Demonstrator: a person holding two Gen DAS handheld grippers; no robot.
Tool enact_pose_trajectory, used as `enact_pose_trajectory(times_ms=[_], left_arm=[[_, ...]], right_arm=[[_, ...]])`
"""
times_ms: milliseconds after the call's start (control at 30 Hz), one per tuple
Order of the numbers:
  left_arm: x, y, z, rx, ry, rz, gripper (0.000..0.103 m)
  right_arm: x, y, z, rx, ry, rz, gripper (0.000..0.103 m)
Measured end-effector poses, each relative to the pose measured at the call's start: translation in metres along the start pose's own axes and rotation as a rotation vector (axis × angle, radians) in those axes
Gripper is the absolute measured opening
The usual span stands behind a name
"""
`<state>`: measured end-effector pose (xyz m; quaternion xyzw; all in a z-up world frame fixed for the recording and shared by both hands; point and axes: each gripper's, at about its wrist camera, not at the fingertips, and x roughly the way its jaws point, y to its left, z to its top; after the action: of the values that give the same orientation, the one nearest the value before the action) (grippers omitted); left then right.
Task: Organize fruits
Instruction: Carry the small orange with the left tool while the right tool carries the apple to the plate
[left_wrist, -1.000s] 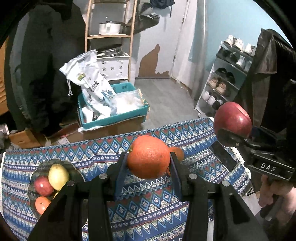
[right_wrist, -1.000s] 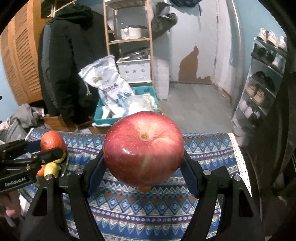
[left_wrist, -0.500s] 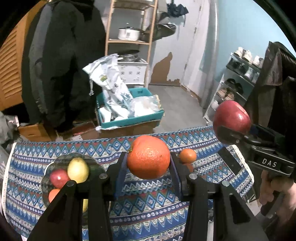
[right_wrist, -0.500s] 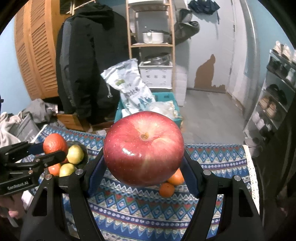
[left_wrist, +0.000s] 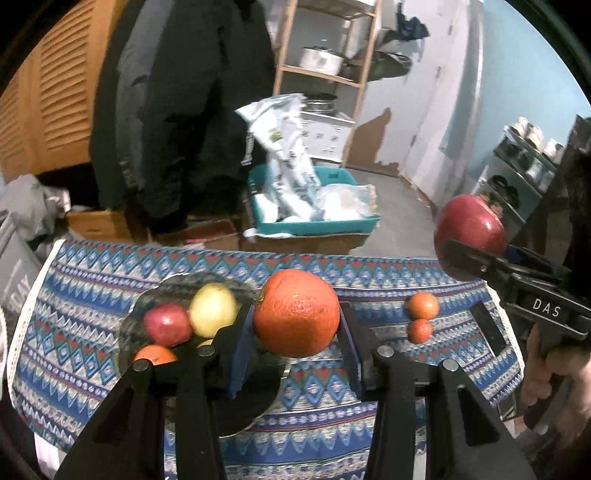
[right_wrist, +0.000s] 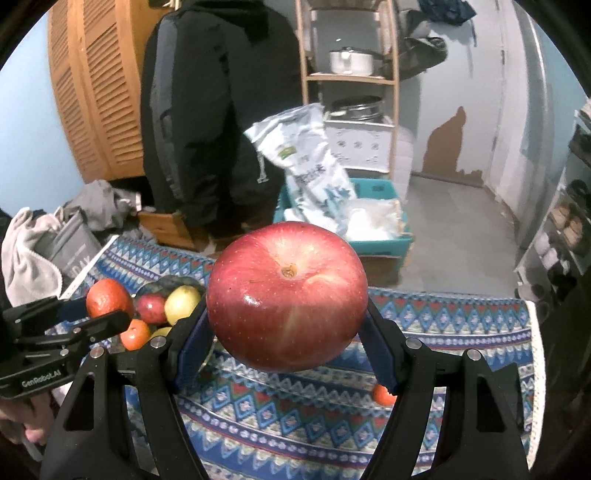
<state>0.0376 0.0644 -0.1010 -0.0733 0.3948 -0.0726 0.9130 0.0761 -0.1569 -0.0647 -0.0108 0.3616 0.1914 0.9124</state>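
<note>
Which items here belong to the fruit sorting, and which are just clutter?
Job: orange in left hand-held gripper; red apple in right hand-held gripper; fruit plate; two tangerines.
Clutter: black coat; teal crate; pot.

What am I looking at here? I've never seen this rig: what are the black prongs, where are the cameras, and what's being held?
There is no robot. A person holds a two-finger gripper in each hand, with a fisheye camera on each looking forward along its fingers; the black prongs at the bottom are those fingers.

In the left view, the left gripper has its jaws shut on a big orange. In the right view, the right gripper is shut on a red apple. Each gripper also shows at the edge of the other's picture.

Below lies a patterned blue cloth. On it sits a dark plate with a yellow fruit, a red one and a small orange one. Two small oranges lie loose on the cloth.
</note>
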Motion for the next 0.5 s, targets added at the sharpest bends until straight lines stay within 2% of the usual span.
enact_pose_trajectory(times_ms=[167,500], left_arm=[[-0.001,0.030,-0.006,-0.047,0.002,0.039,0.045],[0.013,0.085,-0.028,-0.155,0.067,0.093,0.045]], right_arm=[[0.018,0.022,0.004,-0.023,0.021,0.029,0.074],[0.059,0.062,0.004,-0.070,0.086,0.081,0.074]])
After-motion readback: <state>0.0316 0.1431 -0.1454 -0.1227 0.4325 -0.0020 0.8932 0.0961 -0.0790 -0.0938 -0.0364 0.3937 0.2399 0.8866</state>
